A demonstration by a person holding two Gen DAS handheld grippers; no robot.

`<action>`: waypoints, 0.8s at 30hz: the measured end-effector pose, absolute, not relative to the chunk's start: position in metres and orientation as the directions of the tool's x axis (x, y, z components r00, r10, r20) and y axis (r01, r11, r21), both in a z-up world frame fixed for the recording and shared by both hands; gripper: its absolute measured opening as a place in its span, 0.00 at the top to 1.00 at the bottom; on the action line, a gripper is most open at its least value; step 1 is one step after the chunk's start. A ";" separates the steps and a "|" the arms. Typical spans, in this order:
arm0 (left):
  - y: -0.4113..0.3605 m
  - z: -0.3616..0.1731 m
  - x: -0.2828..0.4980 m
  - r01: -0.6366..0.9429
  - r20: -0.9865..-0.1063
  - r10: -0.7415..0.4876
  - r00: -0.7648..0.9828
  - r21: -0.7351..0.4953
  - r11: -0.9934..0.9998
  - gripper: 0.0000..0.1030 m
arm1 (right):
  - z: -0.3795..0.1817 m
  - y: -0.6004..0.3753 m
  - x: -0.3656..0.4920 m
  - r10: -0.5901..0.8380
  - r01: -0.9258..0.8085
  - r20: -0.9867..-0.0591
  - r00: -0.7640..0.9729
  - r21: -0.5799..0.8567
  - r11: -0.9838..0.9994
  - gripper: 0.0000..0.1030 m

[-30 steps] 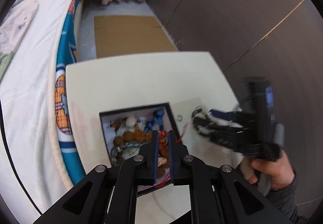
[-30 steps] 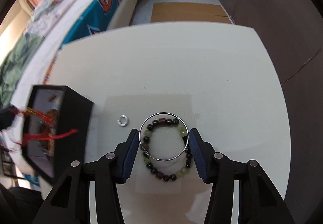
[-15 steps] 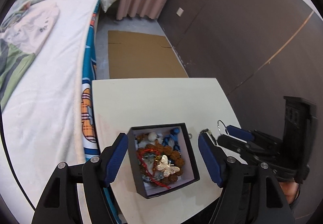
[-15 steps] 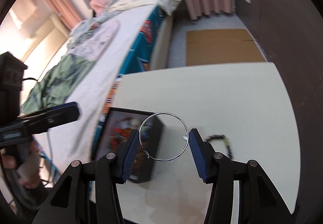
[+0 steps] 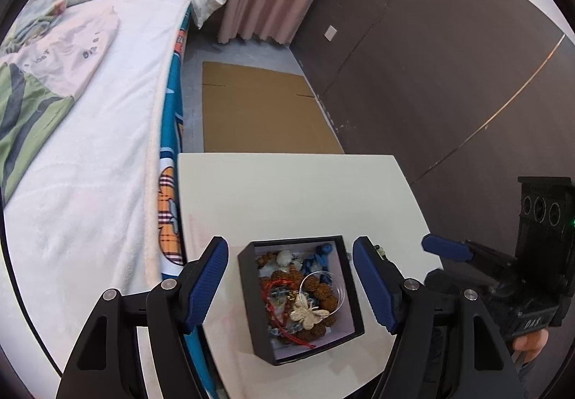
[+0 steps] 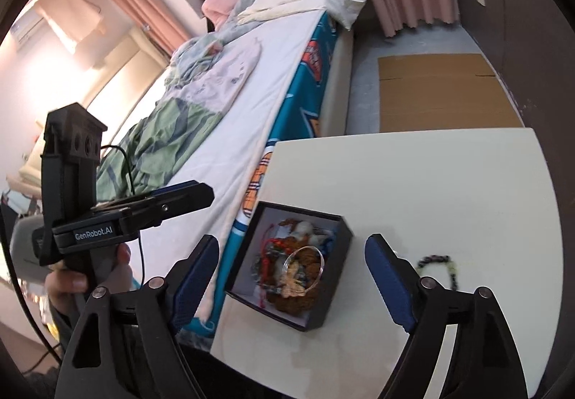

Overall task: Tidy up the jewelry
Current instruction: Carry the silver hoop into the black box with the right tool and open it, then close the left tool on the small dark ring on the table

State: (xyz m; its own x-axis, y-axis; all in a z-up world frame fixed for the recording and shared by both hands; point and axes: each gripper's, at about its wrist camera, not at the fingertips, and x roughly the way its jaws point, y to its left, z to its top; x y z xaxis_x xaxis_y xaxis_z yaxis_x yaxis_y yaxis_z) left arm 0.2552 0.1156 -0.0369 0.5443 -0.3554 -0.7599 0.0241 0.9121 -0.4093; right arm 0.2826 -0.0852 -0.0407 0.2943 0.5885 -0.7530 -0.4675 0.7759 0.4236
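Observation:
A black jewelry box (image 5: 354,312) (image 6: 334,276) sits near the left front of the white table (image 5: 287,197) (image 6: 449,183). It holds a heap of bead bracelets, a red cord, blue beads and a gold butterfly piece (image 5: 309,314). A thin silver hoop (image 5: 322,291) (image 6: 303,267) lies on top of the heap. My left gripper (image 5: 289,285) is open above the box. My right gripper (image 6: 293,276) is open and empty above the box too. A dark and green bead bracelet (image 6: 440,267) lies on the table to the right of the box.
A bed (image 5: 90,147) with white sheet and a blue patterned blanket edge runs along the table's left side. Flat cardboard (image 5: 258,111) lies on the floor beyond the table. A dark wall (image 5: 449,75) stands to the right.
My right gripper opened and let the silver hoop drop into the box. My left gripper stayed open over the box and rose a little.

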 end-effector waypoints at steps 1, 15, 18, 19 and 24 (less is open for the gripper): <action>0.111 -0.036 0.256 0.032 -0.762 -0.356 0.540 -0.405 0.914 0.29 | -0.040 -0.090 0.283 0.582 -0.458 -0.753 0.306 0.420 0.784 0.19; 0.023 -0.045 0.280 0.144 -0.816 -0.373 0.442 -0.346 0.927 0.30 | -0.051 -0.175 0.288 0.470 -0.291 -0.803 0.366 0.381 0.877 0.19; 0.003 -0.049 0.285 0.157 -0.830 -0.355 0.431 -0.318 0.935 0.30 | -0.058 -0.193 0.292 0.447 -0.252 -0.814 0.372 0.375 0.892 0.19; -0.003 -0.051 0.287 0.161 -0.837 -0.347 0.423 -0.308 0.938 0.30 | -0.060 -0.199 0.293 0.446 -0.244 -0.814 0.373 0.378 0.893 0.19; -0.030 -0.058 0.296 0.178 -0.865 -0.330 0.377 -0.282 0.943 0.31 | -0.074 -0.223 0.300 0.435 -0.201 -0.821 0.370 0.387 0.900 0.19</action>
